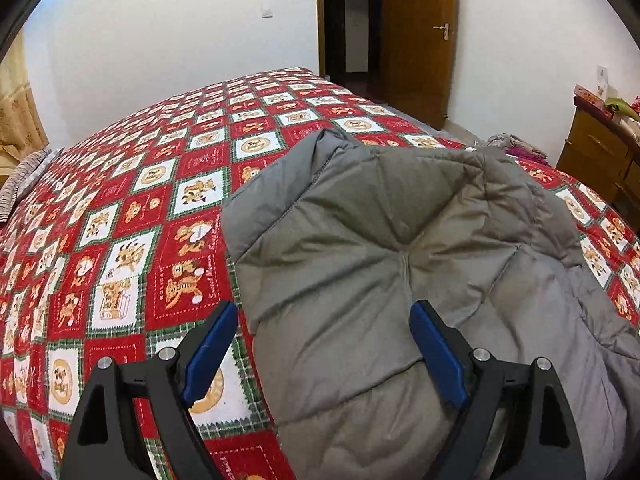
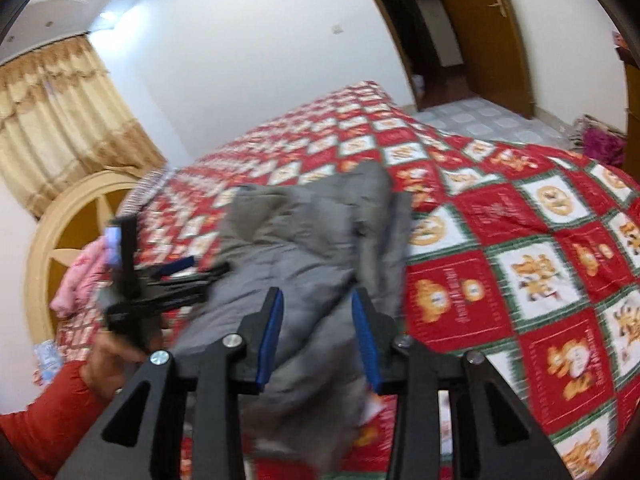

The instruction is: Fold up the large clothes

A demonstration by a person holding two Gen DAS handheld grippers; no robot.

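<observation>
Grey padded coat (image 1: 400, 264) on patterned bedspread (image 1: 132, 216)

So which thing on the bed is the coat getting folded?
Find the big bed with the red checked teddy-bear quilt. On its near side lies the puffy grey coat, bunched into a heap. It is the only plain, stitched-puffy thing there; the pink clothes by the headboard are much smaller.

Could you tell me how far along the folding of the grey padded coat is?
Done: grey padded coat lies bunched into a compact bundle on the red patterned bedspread. In hand: nothing; left hand-held gripper and right hand-held gripper are open. Left: perhaps tidying.
</observation>
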